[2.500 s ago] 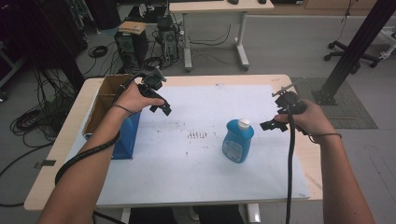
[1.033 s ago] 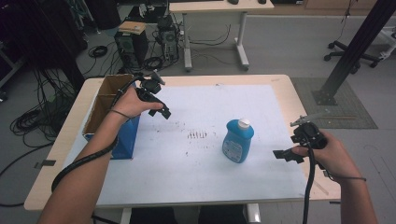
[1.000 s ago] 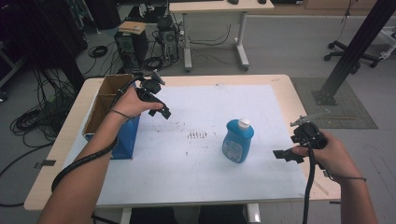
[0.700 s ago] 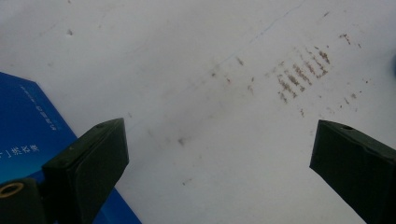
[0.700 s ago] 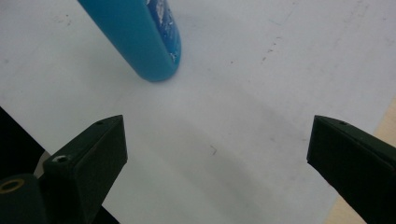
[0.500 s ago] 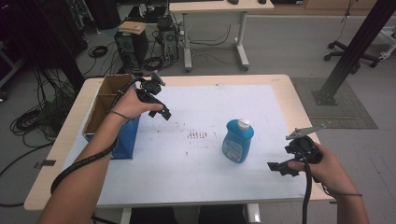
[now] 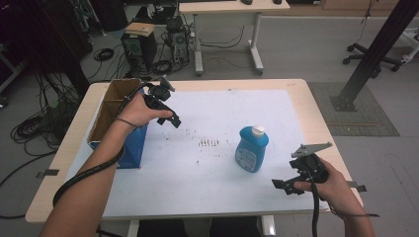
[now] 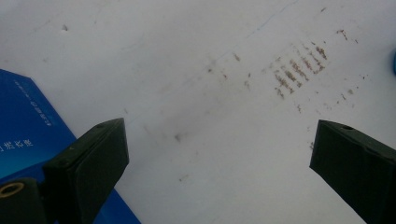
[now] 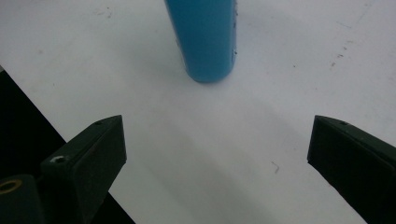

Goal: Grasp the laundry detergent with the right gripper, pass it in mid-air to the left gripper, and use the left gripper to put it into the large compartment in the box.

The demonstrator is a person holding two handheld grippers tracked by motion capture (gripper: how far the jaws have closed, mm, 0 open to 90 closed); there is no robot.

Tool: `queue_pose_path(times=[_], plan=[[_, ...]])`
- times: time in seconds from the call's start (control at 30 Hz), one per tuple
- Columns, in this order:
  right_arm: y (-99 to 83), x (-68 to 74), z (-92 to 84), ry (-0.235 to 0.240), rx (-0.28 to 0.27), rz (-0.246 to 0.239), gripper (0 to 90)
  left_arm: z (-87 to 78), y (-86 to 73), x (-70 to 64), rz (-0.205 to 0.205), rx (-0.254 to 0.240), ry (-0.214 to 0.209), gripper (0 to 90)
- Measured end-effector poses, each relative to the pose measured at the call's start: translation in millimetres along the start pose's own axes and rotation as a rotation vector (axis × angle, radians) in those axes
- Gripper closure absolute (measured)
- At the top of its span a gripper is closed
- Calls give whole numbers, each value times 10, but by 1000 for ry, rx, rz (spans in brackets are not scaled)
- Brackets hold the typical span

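Note:
A blue bottle (image 7: 251,148) with a white cap stands upright right of the table's middle; its lower body (image 9: 205,37) fills the top of the right gripper view. My right gripper (image 7: 285,186) hovers open near the front right corner, a short way in front of the bottle, jaws wide apart with nothing between them (image 9: 217,154). My left gripper (image 7: 168,120) is held open above the white sheet at the back left, beside the blue box (image 7: 129,148). Its jaws (image 8: 217,154) frame bare sheet with brown marks (image 8: 299,70).
An open cardboard box with blue sides (image 8: 23,126) stands along the table's left edge. A white sheet (image 7: 212,182) covers most of the wooden table (image 7: 316,106). Brown smudges (image 7: 209,143) mark the sheet's middle. Desks, cables and a computer tower stand behind the table.
My right gripper has pulled back from beside the bottle toward the front right corner of the table, staying open. The left gripper has hardly moved.

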State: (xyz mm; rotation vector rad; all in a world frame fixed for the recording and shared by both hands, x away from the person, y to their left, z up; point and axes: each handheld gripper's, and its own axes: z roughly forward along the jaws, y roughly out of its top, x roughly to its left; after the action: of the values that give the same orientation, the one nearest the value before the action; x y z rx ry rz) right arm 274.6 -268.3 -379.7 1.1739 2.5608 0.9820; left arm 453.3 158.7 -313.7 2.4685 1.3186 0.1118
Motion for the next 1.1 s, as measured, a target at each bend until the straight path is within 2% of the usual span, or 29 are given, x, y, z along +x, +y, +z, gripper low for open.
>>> queue_pose_path(times=[0.03, 0.1, 0.13, 0.3, 0.33, 0.47, 0.5, 0.6, 0.63, 1.1], plan=[[-1, 25, 43, 6, -20, -4, 44, 0, 0, 0, 0, 0, 0, 47], [-1, 25, 43, 6, -20, -4, 44, -6, -2, 4, 3, 2, 1, 47], [-4, 38, 82, 8, -39, -8, 44, -6, -2, 4, 3, 2, 1, 47], [-4, 47, 122, 13, -67, -19, 44, -18, -5, -1, -2, -4, -8, 47], [0, 54, 168, 16, -104, -36, 44, -18, -5, -1, -2, -4, -8, 47], [3, 54, 182, 17, -120, -39, 43, -23, -2, -13, 3, -3, -12, 47], [11, 62, 229, 29, -165, -45, 43, -23, -2, -13, 3, -3, -12, 47], [13, 66, 245, 32, -175, -47, 42, -15, -4, -17, 5, 0, -14, 47], [15, 69, 301, 32, -195, -49, 42, -15, -4, -17, 5, 0, -14, 47], [52, 55, 557, 47, -280, -36, 41, 29, -27, 0, -3, 5, -23, 47]])
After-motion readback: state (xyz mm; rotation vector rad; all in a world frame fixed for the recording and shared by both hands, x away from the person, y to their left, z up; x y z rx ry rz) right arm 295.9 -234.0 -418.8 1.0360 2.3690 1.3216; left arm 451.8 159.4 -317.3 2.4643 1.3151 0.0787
